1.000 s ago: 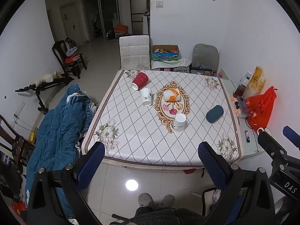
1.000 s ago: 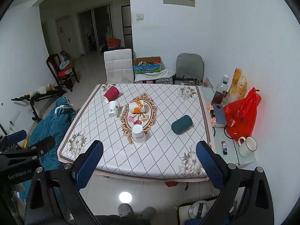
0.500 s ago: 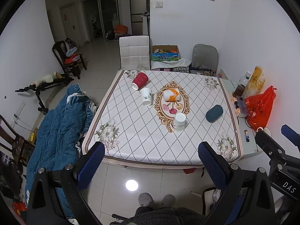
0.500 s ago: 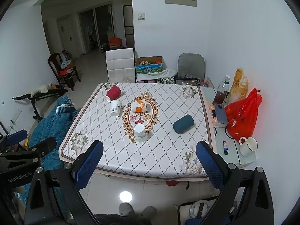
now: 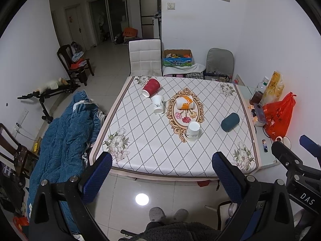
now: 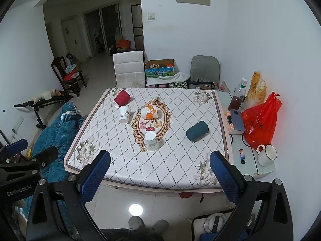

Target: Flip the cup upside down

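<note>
Several cups rest on a table (image 5: 152, 150) (image 6: 124, 168) with a diamond-pattern cloth. A white cup (image 5: 193, 131) (image 6: 150, 141) stands upside down near the middle. A red cup (image 5: 151, 87) (image 6: 121, 98), a white flowered cup (image 5: 158, 104) (image 6: 124, 114), an orange-and-white cup (image 5: 184, 102) (image 6: 150, 111) and a dark teal cup (image 5: 230, 122) (image 6: 197, 131) lie on their sides. My left gripper (image 5: 161, 172) and my right gripper (image 6: 159, 170) are open and empty, held high in front of the table's near edge.
A blue quilt (image 5: 60, 132) is heaped left of the table. A side table on the right holds a red bag (image 6: 258, 124), bottles, a phone and a white mug (image 6: 266, 154). A white chair (image 5: 144, 57) and a grey chair (image 5: 219, 63) stand behind.
Both grippers have drifted slightly back and up from the table, so the table looks a little smaller. Nothing on the table has moved.
</note>
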Available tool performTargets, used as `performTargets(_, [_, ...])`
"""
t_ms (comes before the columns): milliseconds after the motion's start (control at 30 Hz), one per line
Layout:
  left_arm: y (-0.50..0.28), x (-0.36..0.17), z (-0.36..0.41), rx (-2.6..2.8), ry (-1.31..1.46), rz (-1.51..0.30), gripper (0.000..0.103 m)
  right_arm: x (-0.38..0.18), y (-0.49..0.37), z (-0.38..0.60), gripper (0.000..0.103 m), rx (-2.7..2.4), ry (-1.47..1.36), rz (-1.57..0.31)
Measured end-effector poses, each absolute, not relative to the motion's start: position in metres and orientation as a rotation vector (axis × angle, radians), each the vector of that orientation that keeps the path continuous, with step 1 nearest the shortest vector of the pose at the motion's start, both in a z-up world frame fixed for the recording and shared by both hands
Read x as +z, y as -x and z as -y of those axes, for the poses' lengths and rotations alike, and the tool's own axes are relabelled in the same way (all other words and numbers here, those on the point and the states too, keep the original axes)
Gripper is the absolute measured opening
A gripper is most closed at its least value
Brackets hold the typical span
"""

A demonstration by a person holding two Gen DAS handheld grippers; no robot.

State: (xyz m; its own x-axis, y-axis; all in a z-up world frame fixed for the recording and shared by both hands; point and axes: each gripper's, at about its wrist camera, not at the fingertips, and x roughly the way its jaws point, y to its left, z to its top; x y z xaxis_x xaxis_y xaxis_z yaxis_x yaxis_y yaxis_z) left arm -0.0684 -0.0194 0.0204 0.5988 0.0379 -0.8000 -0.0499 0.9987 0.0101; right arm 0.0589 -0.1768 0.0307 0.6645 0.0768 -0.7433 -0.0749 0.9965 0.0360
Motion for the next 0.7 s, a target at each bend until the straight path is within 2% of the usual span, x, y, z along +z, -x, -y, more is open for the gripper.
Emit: performTargets(700, [0.0689,0.0269,0.0143,0.048,0.004,-0.919,0.102,0.0236,-0.0569,0.1794,0.101,0.056,-0.036,-0.851])
